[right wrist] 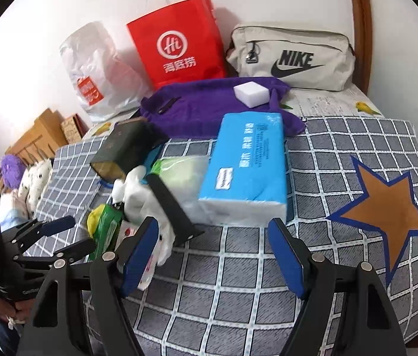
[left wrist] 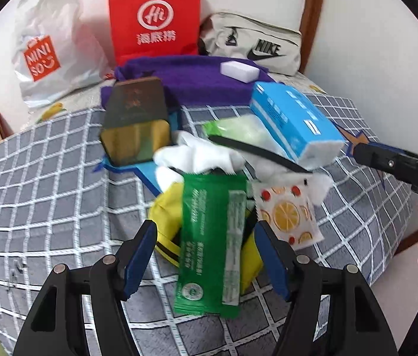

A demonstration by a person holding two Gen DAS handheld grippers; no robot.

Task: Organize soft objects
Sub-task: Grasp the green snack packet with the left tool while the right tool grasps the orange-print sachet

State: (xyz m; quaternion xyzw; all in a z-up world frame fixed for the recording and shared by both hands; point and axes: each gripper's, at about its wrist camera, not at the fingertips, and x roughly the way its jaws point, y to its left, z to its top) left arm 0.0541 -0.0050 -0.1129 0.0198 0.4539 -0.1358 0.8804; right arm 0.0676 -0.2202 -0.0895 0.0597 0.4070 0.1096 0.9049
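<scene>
The left gripper (left wrist: pixel 206 255) hangs with its jaws spread wide on either side of a green packet (left wrist: pixel 211 243), not touching it. The packet lies on a yellow cloth (left wrist: pixel 165 207) on the checked bed cover (left wrist: pixel 45 184). Just right lies an orange-print sachet (left wrist: pixel 289 216). Farther off, a blue tissue pack (left wrist: pixel 295 121) leans over white cloths (left wrist: pixel 200 157), with a dark box (left wrist: pixel 134 118) to the left. The right gripper (left wrist: pixel 392 163) enters from the right edge.

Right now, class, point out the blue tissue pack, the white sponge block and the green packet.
blue tissue pack (right wrist: pixel 249 166): right wrist view, on its printed top face.
white sponge block (right wrist: pixel 251 91): right wrist view, on its top face.
green packet (left wrist: pixel 211 237): left wrist view, on its printed front.
</scene>
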